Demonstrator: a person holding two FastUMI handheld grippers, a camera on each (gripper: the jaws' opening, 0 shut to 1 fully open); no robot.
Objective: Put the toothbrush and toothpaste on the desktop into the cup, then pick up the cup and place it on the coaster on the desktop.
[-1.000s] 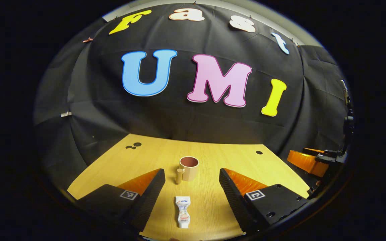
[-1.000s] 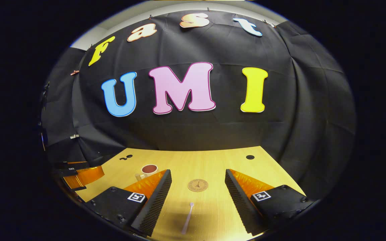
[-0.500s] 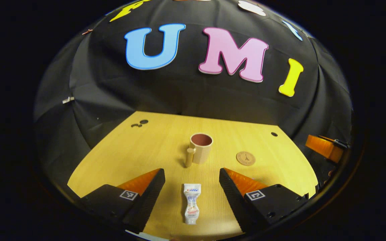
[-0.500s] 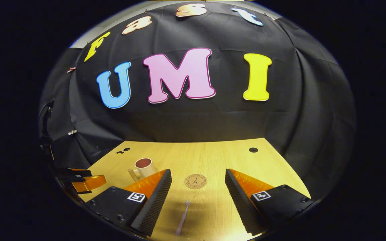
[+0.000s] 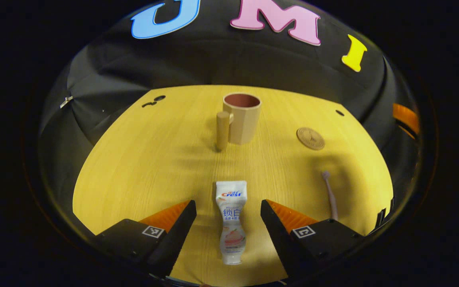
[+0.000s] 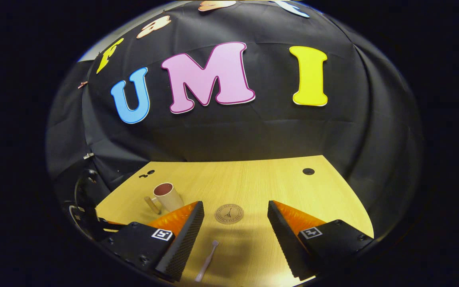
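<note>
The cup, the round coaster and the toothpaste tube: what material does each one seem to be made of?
The beige cup with a peg-like handle looks like matte ceramic or plastic; it shows no gloss, so I cannot tell which. The round brown coaster seems to be cork or wood: dull, with a printed emblem. The white toothpaste tube appears to be soft glossy plastic, pinched at the waist.

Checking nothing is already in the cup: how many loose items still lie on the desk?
2: the toothpaste between the left hand-held gripper fingers, the toothbrush before the coaster.

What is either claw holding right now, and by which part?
Nothing. The left claw is open around the toothpaste, untouched; the right claw is open above the toothbrush.
</note>
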